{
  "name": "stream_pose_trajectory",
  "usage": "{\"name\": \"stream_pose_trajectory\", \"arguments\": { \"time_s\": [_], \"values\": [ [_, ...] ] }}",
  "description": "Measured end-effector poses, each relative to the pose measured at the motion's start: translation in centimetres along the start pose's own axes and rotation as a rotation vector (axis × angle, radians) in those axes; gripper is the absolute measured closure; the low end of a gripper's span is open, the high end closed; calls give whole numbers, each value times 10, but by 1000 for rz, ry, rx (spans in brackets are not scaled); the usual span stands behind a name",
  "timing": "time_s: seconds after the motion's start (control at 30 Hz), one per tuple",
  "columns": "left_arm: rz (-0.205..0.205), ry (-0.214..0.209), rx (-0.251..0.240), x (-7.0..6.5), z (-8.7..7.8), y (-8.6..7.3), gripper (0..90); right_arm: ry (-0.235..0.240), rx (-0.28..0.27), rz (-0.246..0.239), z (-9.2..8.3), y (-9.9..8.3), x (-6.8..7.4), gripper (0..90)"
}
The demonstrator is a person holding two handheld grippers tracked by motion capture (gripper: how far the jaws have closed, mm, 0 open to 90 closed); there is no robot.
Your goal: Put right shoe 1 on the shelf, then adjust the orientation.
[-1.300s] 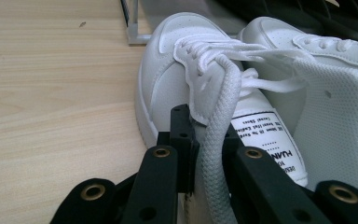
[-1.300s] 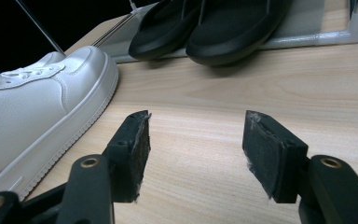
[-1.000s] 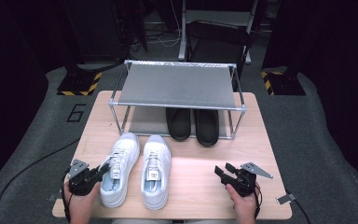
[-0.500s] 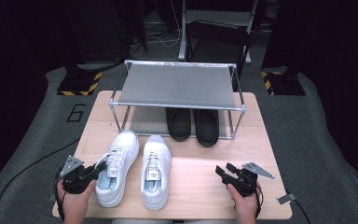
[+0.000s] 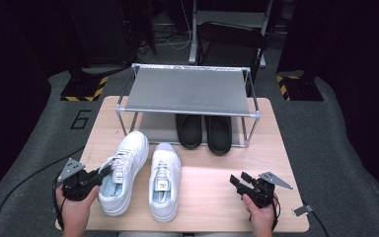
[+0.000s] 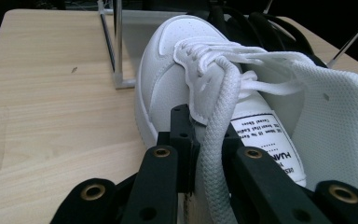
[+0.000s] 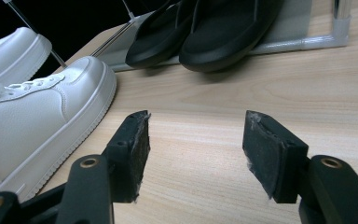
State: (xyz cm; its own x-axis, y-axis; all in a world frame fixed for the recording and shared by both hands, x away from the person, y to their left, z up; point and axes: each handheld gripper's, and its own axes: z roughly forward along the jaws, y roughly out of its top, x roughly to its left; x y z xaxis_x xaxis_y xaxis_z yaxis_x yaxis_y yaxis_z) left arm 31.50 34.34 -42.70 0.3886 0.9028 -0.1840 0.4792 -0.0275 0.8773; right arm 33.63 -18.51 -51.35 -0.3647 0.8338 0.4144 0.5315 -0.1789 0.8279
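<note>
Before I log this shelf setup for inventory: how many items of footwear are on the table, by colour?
White sneakers: 2, one clamped at its collar by the left gripper, one beside it.
Black slippers: 2, under the rack.
Total: 4

From my station, the heels of the black slippers (image 5: 205, 129) sit hidden beneath the rack's shelf (image 5: 187, 90). In the left gripper view, the left sneaker's (image 6: 177, 84) heel is cut off, and its tongue label print is partly unreadable.
</note>
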Motion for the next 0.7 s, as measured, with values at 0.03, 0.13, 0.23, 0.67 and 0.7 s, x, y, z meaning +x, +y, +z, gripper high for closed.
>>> {"name": "stream_pose_trajectory", "arguments": {
  "time_s": [0.03, 0.13, 0.23, 0.67, 0.7],
  "values": [
    [-1, -3, 1, 0, -1, 2, 828, -2, 3, 0, 0, 0, 0, 410],
    [0, -13, -1, -2, -5, 7, 828, 2, -4, -11, 0, 0, 0, 411],
    [9, -17, -4, -4, -8, 13, 828, -1, -7, 6, -2, 0, 0, 410],
    [11, -48, -21, -9, -17, 31, 828, -1, -7, 13, -2, 0, -2, 410],
    [6, -56, -24, -11, -18, 34, 828, -1, -7, 13, -2, 0, -2, 410]
  ]
}}
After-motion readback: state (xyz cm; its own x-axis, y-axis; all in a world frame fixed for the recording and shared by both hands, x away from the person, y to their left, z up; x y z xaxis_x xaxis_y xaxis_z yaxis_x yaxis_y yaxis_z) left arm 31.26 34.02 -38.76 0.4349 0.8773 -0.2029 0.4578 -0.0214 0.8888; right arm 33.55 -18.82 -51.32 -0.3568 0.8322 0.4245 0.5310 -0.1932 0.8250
